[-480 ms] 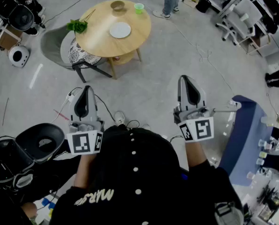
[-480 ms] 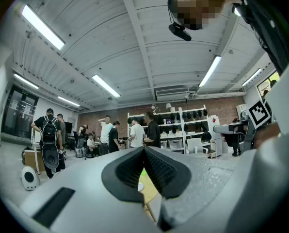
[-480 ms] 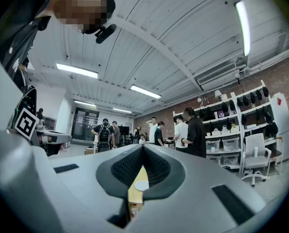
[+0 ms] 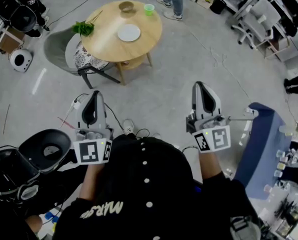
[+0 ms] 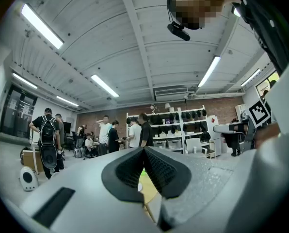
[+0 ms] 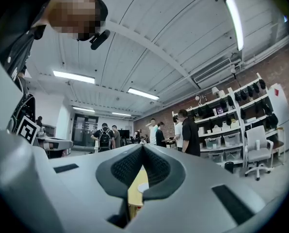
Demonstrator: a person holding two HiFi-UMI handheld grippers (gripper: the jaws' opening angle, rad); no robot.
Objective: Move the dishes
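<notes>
Ahead: white plate (image 4: 128, 32) on round table (image 4: 104, 49), well apart from both tips, toward the left.
Nearer: left gripper (image 4: 95, 96); right gripper (image 4: 202, 86) farther.
Jaws: 2 pairs pressed together, nothing held.

In the left claw (image 5: 143, 150) view, my claw's own body hid the table (image 5: 149, 192) except for a narrow sliver at its centre. The right claw (image 6: 142, 148) view was blocked likewise. In the head view, whether the bowl (image 4: 125, 6) held anything was too small to tell.
</notes>
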